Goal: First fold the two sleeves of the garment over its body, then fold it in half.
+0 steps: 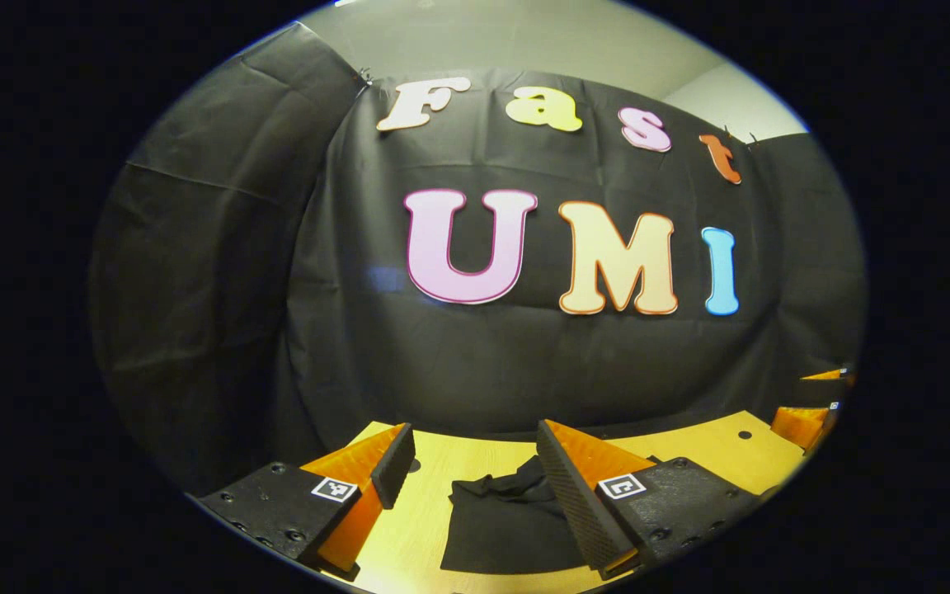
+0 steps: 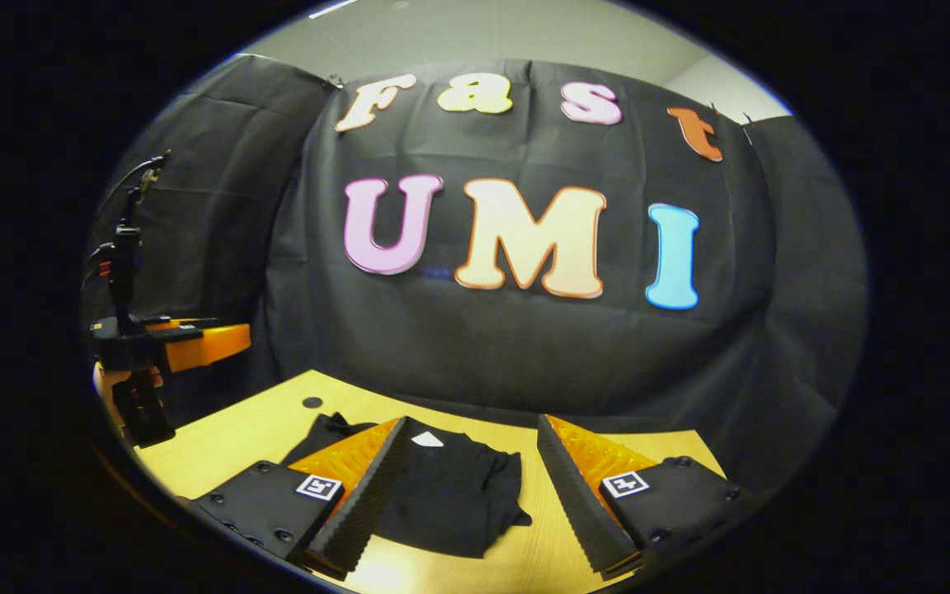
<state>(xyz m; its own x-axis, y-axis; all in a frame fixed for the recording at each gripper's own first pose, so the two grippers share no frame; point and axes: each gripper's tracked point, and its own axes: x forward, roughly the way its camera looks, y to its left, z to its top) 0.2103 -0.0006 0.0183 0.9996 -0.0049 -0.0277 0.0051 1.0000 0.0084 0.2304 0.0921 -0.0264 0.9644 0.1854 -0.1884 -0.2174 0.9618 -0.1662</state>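
Observation:
A black garment [image 2: 450, 495] lies on the wooden table [image 2: 228, 445], bunched toward its right side, with a small white tag near its collar. In the right gripper view my right gripper [image 2: 467, 495] hovers open above it, fingers wide apart, nothing between them. In the left gripper view my left gripper [image 1: 483, 487] is open too, above the table, and a part of the garment [image 1: 508, 520] lies below, between its fingers and partly hidden by the right finger. The left gripper [image 2: 170, 342] also shows far left in the right gripper view, held by a hand.
The black cloth wall stands close behind the table. A small dark hole [image 2: 312, 403] marks the tabletop near its far left corner, another hole [image 1: 744, 434] shows in the left gripper view. The right gripper's edge [image 1: 813, 412] shows at far right there.

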